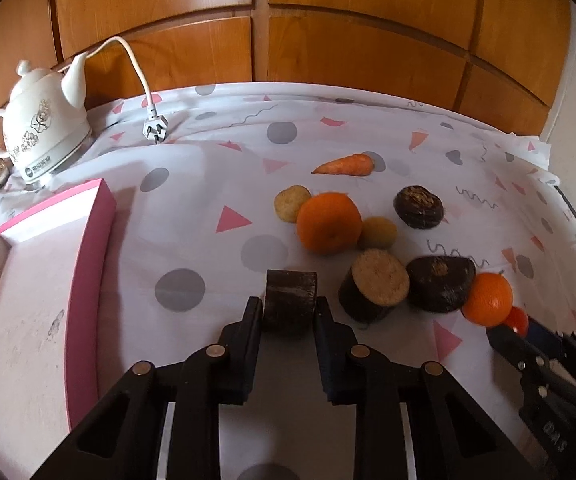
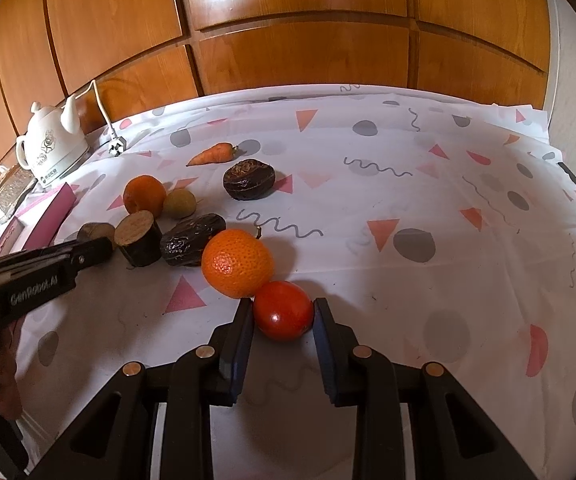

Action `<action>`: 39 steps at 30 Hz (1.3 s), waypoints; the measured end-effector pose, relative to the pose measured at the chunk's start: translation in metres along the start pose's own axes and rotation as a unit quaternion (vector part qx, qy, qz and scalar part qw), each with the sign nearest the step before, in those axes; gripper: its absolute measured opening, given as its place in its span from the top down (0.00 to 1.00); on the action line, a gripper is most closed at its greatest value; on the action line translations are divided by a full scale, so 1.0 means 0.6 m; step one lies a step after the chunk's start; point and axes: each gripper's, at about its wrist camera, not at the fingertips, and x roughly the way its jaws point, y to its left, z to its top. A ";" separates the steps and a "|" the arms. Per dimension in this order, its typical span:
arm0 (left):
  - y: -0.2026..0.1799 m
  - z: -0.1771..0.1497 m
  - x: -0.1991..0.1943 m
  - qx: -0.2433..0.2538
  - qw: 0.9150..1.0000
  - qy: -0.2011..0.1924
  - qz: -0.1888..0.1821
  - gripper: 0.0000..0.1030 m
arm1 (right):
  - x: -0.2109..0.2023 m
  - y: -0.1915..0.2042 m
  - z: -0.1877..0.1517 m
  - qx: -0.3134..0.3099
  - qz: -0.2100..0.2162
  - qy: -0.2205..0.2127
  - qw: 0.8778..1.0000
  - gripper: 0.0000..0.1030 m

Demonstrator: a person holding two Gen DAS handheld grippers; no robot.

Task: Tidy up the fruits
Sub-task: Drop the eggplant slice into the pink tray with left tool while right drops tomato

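My left gripper [image 1: 289, 304] is shut on a dark cut vegetable chunk [image 1: 290, 300] just above the cloth. To its right lie a dark chunk with a tan cut face [image 1: 375, 282], a dark wrinkled piece [image 1: 439, 282], a big orange [image 1: 327, 222], two tan round pieces [image 1: 291, 202], a carrot [image 1: 345, 165] and another dark piece [image 1: 419, 206]. My right gripper [image 2: 283, 306] is shut on a red tomato [image 2: 283, 315], which touches a smaller orange [image 2: 236, 262]. The right gripper also shows in the left wrist view [image 1: 527, 344].
A pink shallow box [image 1: 40, 288] lies on the left of the table. A white kettle [image 1: 40, 124] with its cord and plug [image 1: 155, 128] stands at the back left. A patterned white cloth [image 2: 407, 200] covers the table; wooden cabinet doors [image 2: 288, 40] rise behind.
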 end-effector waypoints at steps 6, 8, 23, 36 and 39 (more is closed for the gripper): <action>0.002 -0.022 -0.017 -0.011 1.000 -0.010 0.005 0.77 | -0.001 0.000 -0.001 -0.002 -0.001 -0.001 1.000 0.71; 0.001 -0.028 -0.022 -0.010 1.000 -0.013 0.007 0.77 | -0.001 0.002 -0.001 -0.004 -0.004 -0.001 1.000 0.71; -0.007 -0.061 -0.051 -0.016 0.999 -0.029 0.017 0.77 | -0.005 0.018 -0.007 -0.018 -0.024 0.000 1.000 0.71; -0.006 -0.072 -0.092 -0.024 0.998 -0.048 0.010 0.77 | -0.027 0.057 -0.014 -0.012 0.027 0.005 1.000 0.72; 0.003 -0.070 -0.108 -0.032 0.998 -0.054 0.010 0.77 | -0.037 0.075 -0.009 -0.022 0.040 -0.001 0.999 0.72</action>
